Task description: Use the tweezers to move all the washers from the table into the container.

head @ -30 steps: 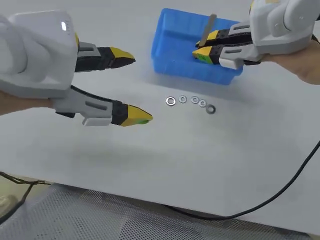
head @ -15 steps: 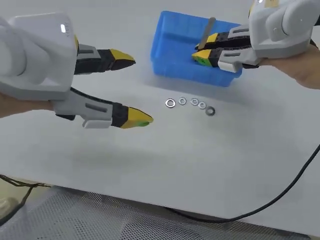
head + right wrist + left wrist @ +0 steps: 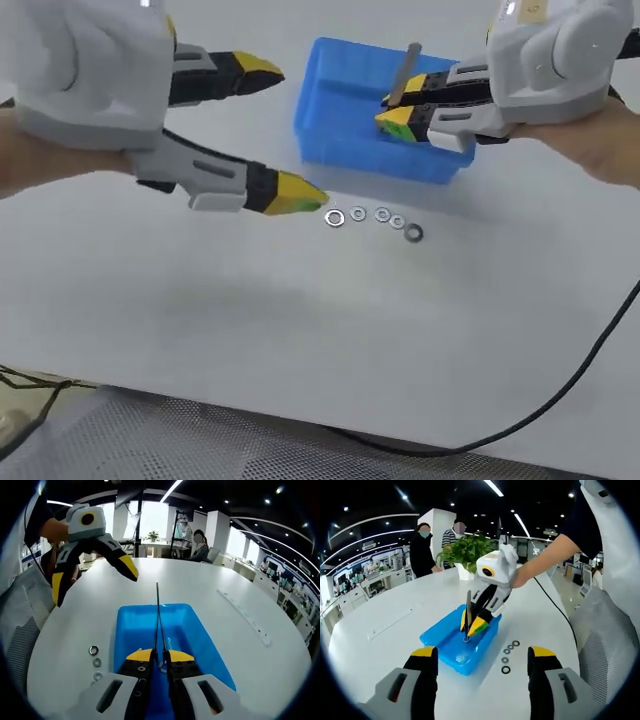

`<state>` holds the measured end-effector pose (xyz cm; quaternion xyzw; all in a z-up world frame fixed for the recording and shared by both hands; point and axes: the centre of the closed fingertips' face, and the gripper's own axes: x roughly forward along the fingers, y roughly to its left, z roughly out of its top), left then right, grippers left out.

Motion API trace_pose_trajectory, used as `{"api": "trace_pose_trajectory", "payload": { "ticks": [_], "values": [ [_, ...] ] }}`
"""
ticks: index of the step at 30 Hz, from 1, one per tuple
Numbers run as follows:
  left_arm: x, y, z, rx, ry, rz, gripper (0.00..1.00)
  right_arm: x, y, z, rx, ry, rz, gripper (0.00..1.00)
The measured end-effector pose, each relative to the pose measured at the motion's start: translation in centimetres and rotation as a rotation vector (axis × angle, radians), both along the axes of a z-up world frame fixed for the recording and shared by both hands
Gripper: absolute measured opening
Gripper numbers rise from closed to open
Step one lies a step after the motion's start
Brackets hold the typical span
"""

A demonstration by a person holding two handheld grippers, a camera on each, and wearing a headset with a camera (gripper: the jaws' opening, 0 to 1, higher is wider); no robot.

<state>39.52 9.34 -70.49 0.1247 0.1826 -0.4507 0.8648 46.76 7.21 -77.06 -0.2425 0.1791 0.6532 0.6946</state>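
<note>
1. Lying flat on the desk (image 3: 300, 320) in a short curved row, 5 washers (image 3: 381, 214) sit close to each other, just in front of the blue container (image 3: 330, 140). They are thin, so I judge that a tip coming in too steep would skate over 1 and flick it away or shove it into its neighbour.
2. The tweezers (image 3: 405, 75) are over the container, pinched by the right gripper (image 3: 392, 112), whose jaws are pressed together on them. In the left gripper view a small ring-like speck sits at their lower tip. It is too small to call a washer. If it is 1, any slackening outside the container walls would drop it back on the desk.
3. The tweezers are a slim metal strip between 2 jaws. A sideways press against the desk could twist them in that hold, and the tips would then miss.
4. The container looks like light plastic. A knock from either gripper could slide it off its spot.
5. The left gripper (image 3: 288, 135) is spread and holds nothing. Its nearer jaw tip is just beside the end washer of the row, so a small drift could scatter the row.
6. A black cable (image 3: 560, 390) crosses the desk on the right side. It could catch the right arm on a low reach.
</note>
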Motion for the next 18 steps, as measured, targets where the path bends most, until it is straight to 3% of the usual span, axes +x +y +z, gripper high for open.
{"api": "trace_pose_trajectory", "payload": {
  "ticks": [1, 3, 5, 7, 10, 13, 18],
  "values": [
    [0.5, -0.4, 0.3, 0.002, -0.016, -0.011, 0.79, 0.0, 0.0, 0.1, 0.002, 0.0, 0.001, 0.11],
    [1.7, -1.1, 0.6, -0.031, -0.014, -0.023, 0.78, -0.1, 0.1, 0.2, 0.002, -0.003, 0.003, 0.11],
    [2.6, -1.9, 0.7, -0.034, -0.024, -0.053, 0.73, -0.1, 0.1, 0.3, 0.0, -0.006, 0.009, 0.11],
    [3.6, -2.8, 1.0, -0.044, -0.053, -0.068, 0.65, -0.3, 0.1, 0.5, -0.001, -0.008, 0.014, 0.11],
    [4.5, -3.8, 1.3, -0.084, -0.052, -0.085, 0.63, -0.2, 0.1, 0.8, 0.003, -0.01, 0.019, 0.11],
    [5.5, -4.4, 1.2, -0.046, -0.073, -0.116, 0.5, -0.2, 0.1, 0.9, 0.001, -0.017, 0.025, 0.11],
    [6.2, -4.9, 1.6, -0.056, -0.068, -0.139, 0.35, -0.4, 0.4, 1.1, 0.008, -0.017, 0.033, 0.11]
  ]
}}
